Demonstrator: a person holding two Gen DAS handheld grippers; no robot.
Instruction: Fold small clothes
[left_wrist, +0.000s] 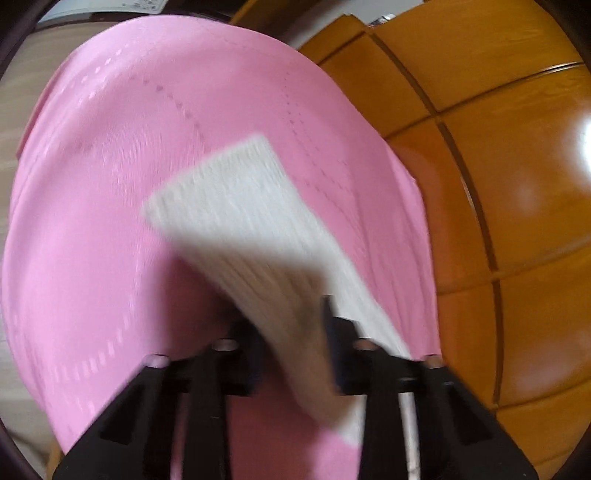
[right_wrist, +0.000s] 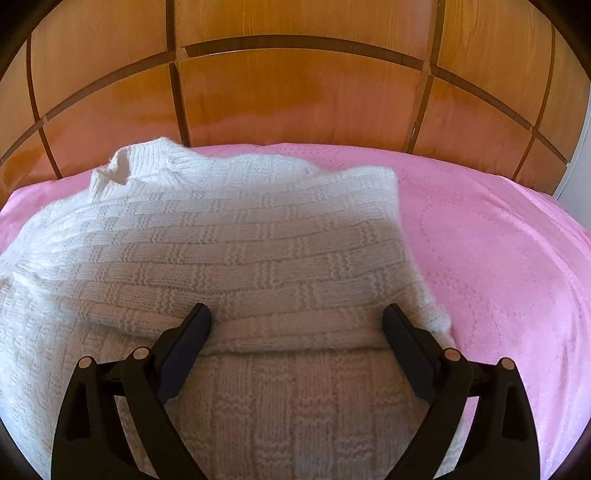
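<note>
Left hand-held gripper (left_wrist: 291, 321) pinches blurred, seemingly knitted white sleeve (left_wrist: 236, 214).

**Pink cover and wooden panels**

A pink quilted cover (right_wrist: 491, 236) with stitched dotted lines spreads under and ahead of the jaws in both views. Beyond the jaws of the right wrist view stands an orange wooden panelled surface (right_wrist: 295, 92) with dark grooves. In the left wrist view the same wood (left_wrist: 509, 184) lies right of the jaws, glossy with glare.
</note>
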